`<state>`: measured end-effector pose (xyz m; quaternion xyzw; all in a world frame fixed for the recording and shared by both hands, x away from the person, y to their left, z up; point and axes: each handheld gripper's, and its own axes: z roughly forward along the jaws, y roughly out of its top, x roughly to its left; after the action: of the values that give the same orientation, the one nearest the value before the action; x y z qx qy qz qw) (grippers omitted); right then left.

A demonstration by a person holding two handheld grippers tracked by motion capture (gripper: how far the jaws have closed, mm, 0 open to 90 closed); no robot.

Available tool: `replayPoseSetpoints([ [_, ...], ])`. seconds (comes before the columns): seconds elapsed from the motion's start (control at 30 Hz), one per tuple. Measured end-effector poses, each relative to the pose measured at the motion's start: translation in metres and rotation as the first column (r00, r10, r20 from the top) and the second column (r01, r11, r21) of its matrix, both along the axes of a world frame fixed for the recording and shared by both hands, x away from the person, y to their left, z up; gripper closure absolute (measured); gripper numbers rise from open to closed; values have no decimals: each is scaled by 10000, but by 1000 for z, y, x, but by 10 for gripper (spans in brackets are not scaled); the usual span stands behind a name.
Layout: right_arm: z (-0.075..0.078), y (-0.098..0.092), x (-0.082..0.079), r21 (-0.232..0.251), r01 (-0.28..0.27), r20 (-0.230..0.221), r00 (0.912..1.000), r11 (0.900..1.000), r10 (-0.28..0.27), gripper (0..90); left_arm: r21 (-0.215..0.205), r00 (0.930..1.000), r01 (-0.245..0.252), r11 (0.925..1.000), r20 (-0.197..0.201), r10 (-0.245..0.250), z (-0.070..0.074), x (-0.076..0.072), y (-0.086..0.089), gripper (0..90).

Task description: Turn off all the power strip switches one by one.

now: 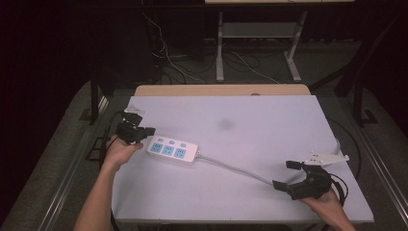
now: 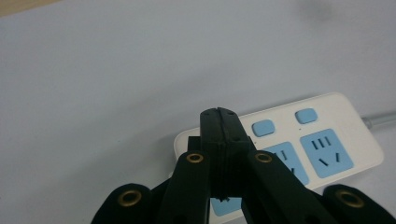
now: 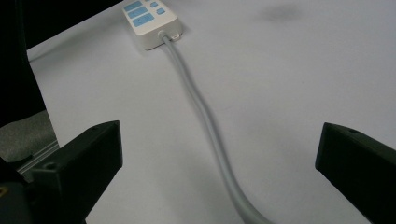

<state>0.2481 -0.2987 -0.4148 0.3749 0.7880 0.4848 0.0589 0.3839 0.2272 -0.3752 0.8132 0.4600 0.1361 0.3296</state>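
Note:
A white power strip (image 1: 172, 150) with blue sockets and blue switches lies flat on the left part of the white table (image 1: 250, 120). Its grey cable (image 1: 235, 168) runs right across the tabletop. My left gripper (image 1: 146, 131) hovers at the strip's left end, jaws pressed together with nothing between them; in the left gripper view the shut tips (image 2: 218, 114) stand just over the strip (image 2: 322, 140). My right gripper (image 1: 286, 174) stands wide open near the table's right front, straddling the cable (image 3: 205, 121) without touching it. The strip (image 3: 149, 18) lies far ahead in that view.
A faint dark smudge (image 1: 225, 125) marks the tabletop's middle. A wooden edge (image 1: 221, 90) runs along the table's far side. Beyond it are desk legs (image 1: 220, 48) and loose wires (image 1: 168, 57) on the floor. Dark rails flank both sides.

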Motion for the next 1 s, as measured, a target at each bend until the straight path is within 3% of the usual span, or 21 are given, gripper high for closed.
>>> replayPoseSetpoints([
  [1.0,0,-1,0,-41,-1,-42,10000,10000,0,5,514,9973,434,9977,-617,-402,-31,12,-15,895],
])
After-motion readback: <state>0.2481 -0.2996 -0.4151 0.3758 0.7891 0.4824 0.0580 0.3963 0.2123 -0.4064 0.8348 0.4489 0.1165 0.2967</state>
